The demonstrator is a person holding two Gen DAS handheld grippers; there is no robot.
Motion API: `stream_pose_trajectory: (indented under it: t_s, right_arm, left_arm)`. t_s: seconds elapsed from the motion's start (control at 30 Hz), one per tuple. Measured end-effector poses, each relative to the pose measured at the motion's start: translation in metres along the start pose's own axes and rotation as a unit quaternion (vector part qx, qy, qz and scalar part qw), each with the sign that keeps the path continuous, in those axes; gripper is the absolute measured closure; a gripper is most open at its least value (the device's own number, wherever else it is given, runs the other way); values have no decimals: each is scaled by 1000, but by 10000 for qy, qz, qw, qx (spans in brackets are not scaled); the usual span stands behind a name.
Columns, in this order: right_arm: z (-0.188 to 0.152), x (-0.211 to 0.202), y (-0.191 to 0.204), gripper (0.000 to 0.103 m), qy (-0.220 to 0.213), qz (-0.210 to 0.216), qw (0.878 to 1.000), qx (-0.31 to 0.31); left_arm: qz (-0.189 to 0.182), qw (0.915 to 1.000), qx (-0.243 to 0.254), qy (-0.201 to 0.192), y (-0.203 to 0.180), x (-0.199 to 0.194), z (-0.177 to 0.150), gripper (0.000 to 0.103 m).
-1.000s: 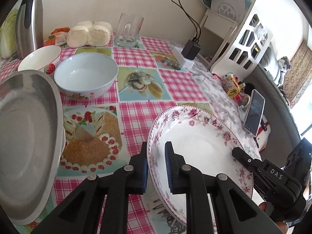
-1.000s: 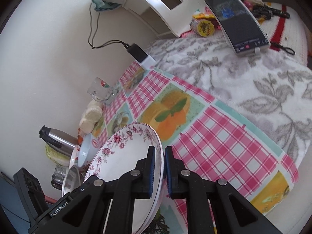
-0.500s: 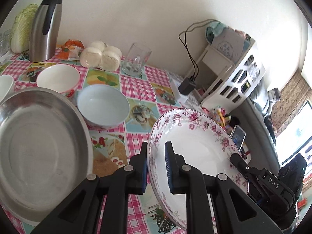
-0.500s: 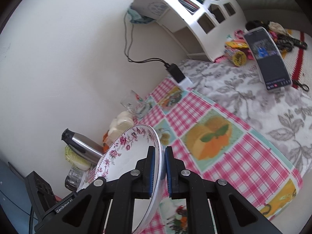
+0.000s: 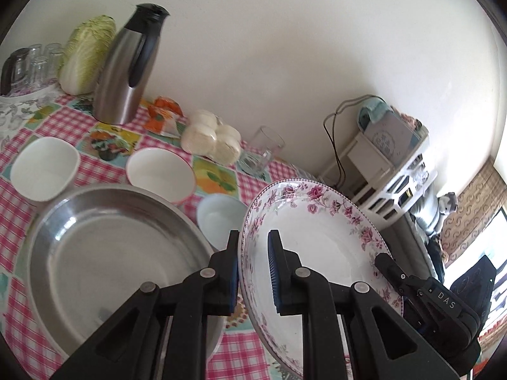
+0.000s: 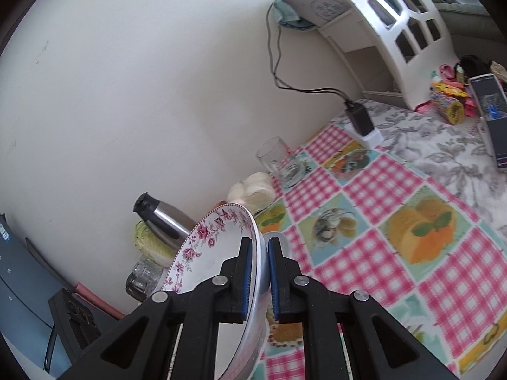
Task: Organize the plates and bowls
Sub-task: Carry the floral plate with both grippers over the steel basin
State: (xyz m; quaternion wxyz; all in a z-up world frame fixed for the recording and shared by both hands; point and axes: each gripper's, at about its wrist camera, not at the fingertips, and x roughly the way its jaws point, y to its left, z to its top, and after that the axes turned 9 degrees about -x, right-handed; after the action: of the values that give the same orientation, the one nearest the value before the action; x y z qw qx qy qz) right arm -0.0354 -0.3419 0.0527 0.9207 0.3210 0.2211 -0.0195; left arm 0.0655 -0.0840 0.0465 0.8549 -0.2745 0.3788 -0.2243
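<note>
Both grippers pinch the rim of a flowered plate (image 5: 320,237), left gripper (image 5: 252,272) and right gripper (image 6: 260,281) on opposite edges, holding it tilted above the checked tablecloth (image 6: 374,190). Beside it lies a steel pan (image 5: 104,253); beyond, three white bowls (image 5: 160,171) and a jug (image 5: 126,72).

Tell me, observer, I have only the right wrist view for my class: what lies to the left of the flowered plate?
Observer: A big steel pan sits right beside the flowered plate.
Operator: Is the left gripper on the plate?
Observer: Yes, the left gripper clamps its near rim, opposite the right gripper.
Operator: Any bowls?
Observer: Two white bowls behind the pan, and a pale blue bowl between pan and plate.
</note>
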Motion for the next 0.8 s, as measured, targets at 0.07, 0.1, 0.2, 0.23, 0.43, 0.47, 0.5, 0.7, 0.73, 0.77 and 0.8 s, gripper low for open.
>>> stream_pose_trajectory:
  t_s: [0.07, 0.1, 0.2, 0.23, 0.43, 0.47, 0.5, 0.7, 0.73, 0.77, 0.8]
  right_arm:
    - [-3, 8, 13, 92, 36, 82, 9999, -73]
    - [-5, 13, 19, 92, 61, 117, 9999, -102]
    - [-11, 27, 35, 92, 168, 232, 9994, -177]
    - [-13, 32, 40, 92, 213, 265, 9992, -200]
    - [-35, 65, 64, 92, 599, 344, 9972, -277]
    - [-38, 69, 66, 92, 655, 384, 9968, -251]
    - [-42, 73, 68, 92, 720, 399, 9963, -236]
    - [-64, 93, 71, 92, 1047, 381, 9937, -145]
    - [-67, 96, 71, 92, 1095, 362, 9932, -147]
    - [-69, 99, 70, 92, 1144, 336, 9928, -146]
    - [-73, 101, 69, 92, 1196, 296, 9923, -134]
  left_arm:
    - [24, 9999, -75, -69, 11, -7, 8, 87]
    - [39, 9999, -100, -101, 15, -10, 12, 87]
    - [117, 9997, -130, -163, 32, -17, 22, 87]
    - [161, 9996, -112, -180, 38, -19, 26, 87]
    - [353, 9986, -380, -144, 81, -27, 37, 87]
    - [421, 9983, -369, -140, 87, -28, 37, 87]
    - [489, 9981, -348, -139, 91, -29, 38, 87]
    - [743, 9965, -375, -24, 113, -28, 39, 87]
    - [771, 9962, -401, 17, 116, -27, 38, 87]
    - [803, 9958, -436, 63, 119, -26, 37, 87]
    - [845, 9952, -467, 131, 122, -23, 35, 87]
